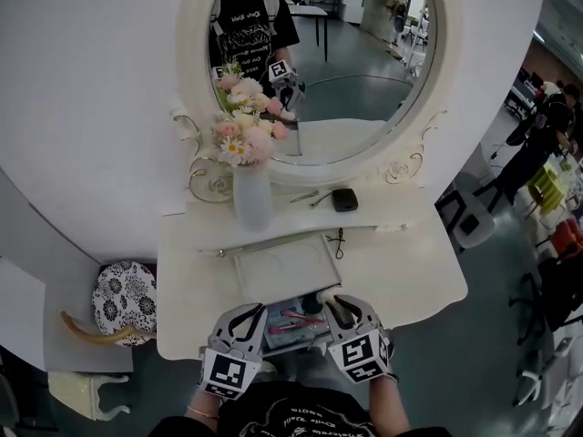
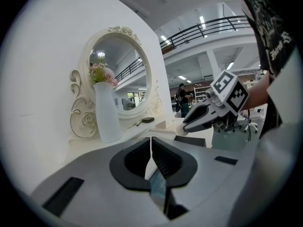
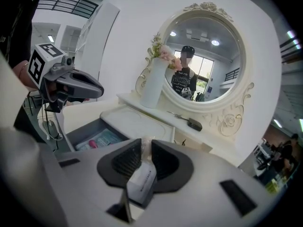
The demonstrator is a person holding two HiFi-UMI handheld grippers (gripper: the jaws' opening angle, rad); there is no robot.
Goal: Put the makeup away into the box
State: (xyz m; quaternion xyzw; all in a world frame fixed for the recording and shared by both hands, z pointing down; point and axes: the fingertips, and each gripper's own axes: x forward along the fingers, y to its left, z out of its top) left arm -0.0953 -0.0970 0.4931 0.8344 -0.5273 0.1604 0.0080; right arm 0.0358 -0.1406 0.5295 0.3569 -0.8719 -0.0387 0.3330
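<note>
The open drawer [image 1: 271,342] at the front of the white dressing table [image 1: 401,271] holds pink and teal makeup items [image 1: 293,322]. My right gripper [image 1: 339,309] hovers over the drawer's right end. It is shut on a small clear-wrapped packet with a white label [image 3: 141,181]. My left gripper [image 1: 248,321] is at the drawer's left end. Its jaws are shut, and a thin bluish flat packet [image 2: 158,186] shows edge-on between them. In the right gripper view the drawer [image 3: 85,131] lies below left with a pink item [image 3: 93,144] inside.
A white vase of flowers [image 1: 252,194] stands on the raised shelf below the oval mirror [image 1: 346,71]. A black compact [image 1: 344,199], tweezers [image 1: 308,197] and a hairpin [image 1: 339,241] lie nearby. A patterned stool [image 1: 125,291] sits left of the table.
</note>
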